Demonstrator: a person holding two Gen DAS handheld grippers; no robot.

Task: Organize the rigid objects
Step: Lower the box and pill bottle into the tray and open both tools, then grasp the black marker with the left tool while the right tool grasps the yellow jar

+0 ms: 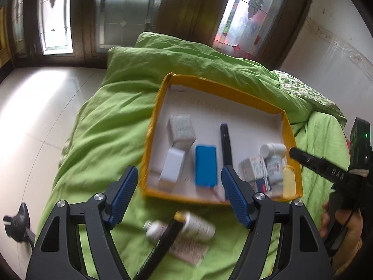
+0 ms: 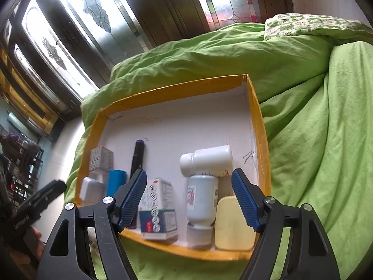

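Yellow tape edges the shallow cardboard tray (image 2: 256, 107) that sits on a rumpled green duvet (image 2: 314, 121), its white floor holding most of the small items. In the right wrist view the right gripper (image 2: 189, 199) hangs over the tray's near right corner with its blue-padded jaws spread wide and nothing pinched between them; seen in the gap between its fingers, but lying on the tray floor, are a white pill bottle (image 2: 207, 159) on its side, a second labelled bottle (image 2: 201, 200) lying just below it and touching it, a printed medicine carton (image 2: 158, 210) standing to their left, and a pale yellow flat case (image 2: 233, 224) against the right wall. Further left along the near edge are a dark marker pen (image 2: 137, 156), a blue battery pack (image 1: 206, 168) with red wires, a white rectangular box (image 1: 172, 169), and a small grey carton (image 1: 180, 128) nearer the left wall. The left gripper (image 1: 178, 194) hovers over the tray's near edge, its jaws likewise wide apart and empty. On the duvet outside the tray, just beside that edge, lie a blurred silver-and-white cylindrical bottle (image 1: 186, 227) and a printed flat packet (image 1: 191, 249) beneath it, with a black cable (image 1: 163, 245) crossing them. Stained-glass doors (image 1: 116, 18) stand beyond the bed.
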